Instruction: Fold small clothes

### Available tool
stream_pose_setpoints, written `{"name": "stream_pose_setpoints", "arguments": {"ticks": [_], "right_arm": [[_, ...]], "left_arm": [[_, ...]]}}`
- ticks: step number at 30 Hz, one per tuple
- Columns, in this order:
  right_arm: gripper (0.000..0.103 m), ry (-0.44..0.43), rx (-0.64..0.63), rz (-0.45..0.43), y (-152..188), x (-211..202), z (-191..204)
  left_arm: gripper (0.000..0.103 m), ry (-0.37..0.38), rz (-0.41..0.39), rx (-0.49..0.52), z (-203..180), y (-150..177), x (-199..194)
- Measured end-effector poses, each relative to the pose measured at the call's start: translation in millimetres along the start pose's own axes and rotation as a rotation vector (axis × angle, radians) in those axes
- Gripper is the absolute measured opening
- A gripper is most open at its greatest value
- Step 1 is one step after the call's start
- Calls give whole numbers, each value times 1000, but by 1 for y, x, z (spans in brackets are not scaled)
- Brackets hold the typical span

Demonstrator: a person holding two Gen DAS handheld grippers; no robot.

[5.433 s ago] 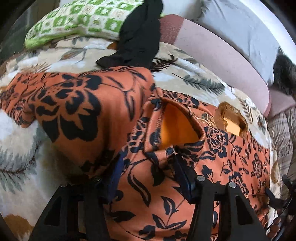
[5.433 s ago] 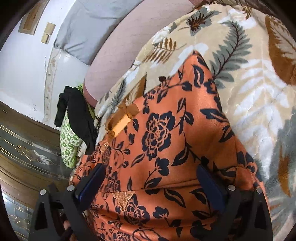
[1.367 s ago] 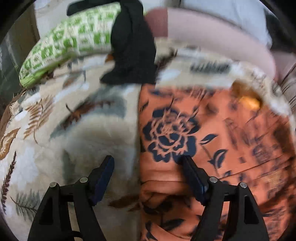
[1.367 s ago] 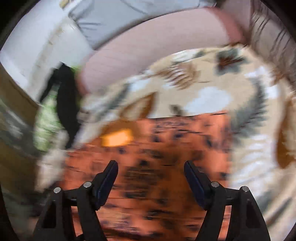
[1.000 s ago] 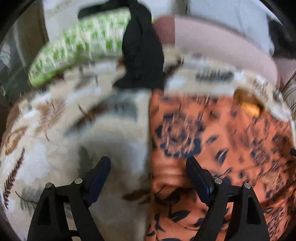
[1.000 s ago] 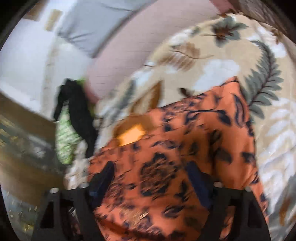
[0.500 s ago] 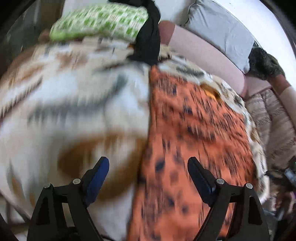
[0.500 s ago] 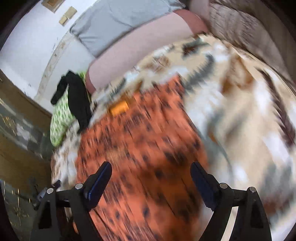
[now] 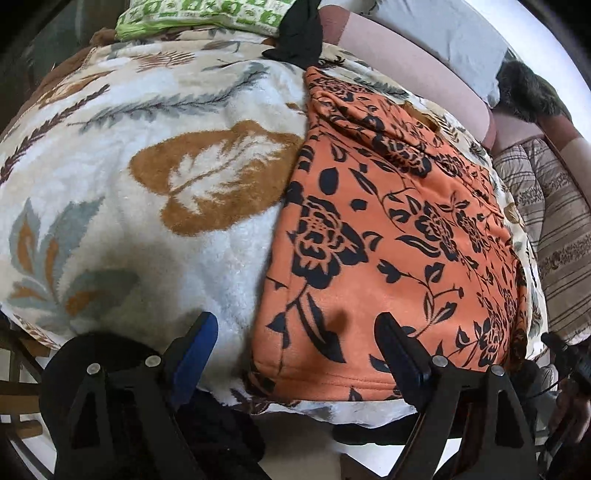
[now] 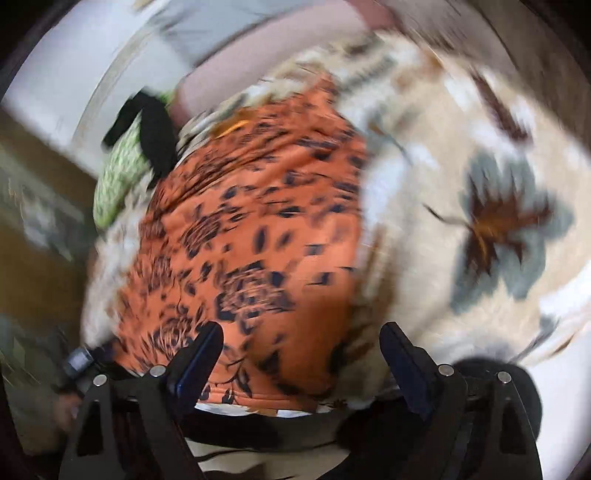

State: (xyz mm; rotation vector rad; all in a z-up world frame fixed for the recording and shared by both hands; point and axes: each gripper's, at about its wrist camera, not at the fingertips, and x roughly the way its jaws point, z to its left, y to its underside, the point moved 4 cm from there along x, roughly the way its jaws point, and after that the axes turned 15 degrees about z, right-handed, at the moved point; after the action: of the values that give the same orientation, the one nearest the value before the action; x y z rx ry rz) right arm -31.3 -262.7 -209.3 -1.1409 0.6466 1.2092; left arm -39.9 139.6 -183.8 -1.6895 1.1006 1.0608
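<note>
Orange floral garment (image 9: 399,236) flat on leaf-print blanket (image 9: 155,192); green pillow (image 9: 207,14) far. Left gripper (image 9: 295,354), right gripper (image 10: 301,354): fingers open, empty.

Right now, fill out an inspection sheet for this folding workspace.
Surface: leaf-print blanket covering a bed.
Job's things: orange floral garment lying flat, sides folded in, hem at the near edge.
Clutter: green patterned pillow with black clothing draped on it, far end.
Grippers: left gripper and right gripper open, empty, over the hem; the right's jaws have just been closing slightly.
Cables: nothing seen.
Surroundings: pink bolster, grey pillow, striped bedding.
</note>
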Motion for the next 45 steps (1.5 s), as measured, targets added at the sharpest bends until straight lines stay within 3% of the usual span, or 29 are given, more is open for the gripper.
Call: {"name": "stream_pose_setpoints", "arguments": {"ticks": [2, 4, 5, 6, 8, 9, 12, 15, 16, 17, 20, 23, 25, 26, 27, 28, 30, 32, 34, 35, 36, 38, 39, 40, 41, 42, 45], "right_arm": [[89, 144, -106, 13, 3, 13, 28], [88, 214, -163, 74, 7, 42, 41], [79, 229, -156, 108, 10, 53, 37], [47, 233, -111, 144, 10, 61, 26], [30, 170, 26, 82, 5, 41, -2], [29, 138, 120, 61, 5, 29, -23], [29, 61, 360, 45, 17, 4, -89], [39, -35, 418, 24, 27, -10, -113], [69, -59, 424, 9, 27, -14, -114], [86, -74, 416, -20, 25, -20, -111], [86, -53, 316, -70, 10, -26, -93], [84, 52, 240, -6, -9, -1, -85], [64, 44, 234, 97, -7, 21, -89], [30, 43, 232, 112, -6, 24, -88], [26, 51, 228, 116, -3, 26, -86], [26, 52, 220, 119, -1, 25, -84], [25, 17, 221, 108, 3, 20, -79], [25, -9, 219, 74, 2, 15, -79], [29, -7, 239, 56, 1, 9, -84], [43, -8, 255, 84, 2, 14, -86], [66, -27, 259, 109, 2, 19, -85], [71, -44, 247, 120, 4, 24, -83], [67, -49, 238, 129, 5, 27, -81], [59, -61, 233, 127, 5, 28, -80], [19, -67, 237, 136, 5, 29, -80], [9, -78, 248, 143, 6, 27, -81], [6, -139, 288, 81, 6, 0, -85]], "left_arm": [[87, -17, -2, 5, -3, 1, 0], [87, -18, -2, 22, -4, 2, -1], [87, -20, -4, 27, -4, 3, -2], [87, -24, -10, 35, -5, 3, -3], [87, -26, -26, 37, -4, 4, -5], [87, -27, -31, 31, -2, 4, -5], [87, -15, -31, 8, 0, 4, -5], [87, -5, -47, 8, -1, 4, -9], [87, -2, -55, 7, -1, 4, -11], [87, -2, -58, 5, -2, 4, -11], [87, -5, -46, 5, -2, 5, -9], [87, -4, -27, 5, -1, 8, -4], [87, -3, -7, -10, 0, 11, 0], [87, 3, -7, -11, -1, 12, 1], [86, 5, -5, -9, -1, 13, 1], [84, 2, 1, -3, -2, 14, 2], [59, -3, 12, 17, -5, 14, 5], [53, -30, 19, 12, -3, 13, 8], [53, 4, 17, -13, 1, 13, 7], [55, 14, 16, -21, 3, 13, 6], [55, 22, 17, -20, 2, 13, 5], [54, 18, 19, -9, 1, 14, 5], [29, 9, 20, -5, 1, 14, 5], [14, 3, 20, -3, 2, 14, 2], [8, 33, 16, -3, 1, 14, -1], [8, 96, -3, -14, 1, 13, -11], [8, 117, -105, 19, -10, 15, -46]]}}
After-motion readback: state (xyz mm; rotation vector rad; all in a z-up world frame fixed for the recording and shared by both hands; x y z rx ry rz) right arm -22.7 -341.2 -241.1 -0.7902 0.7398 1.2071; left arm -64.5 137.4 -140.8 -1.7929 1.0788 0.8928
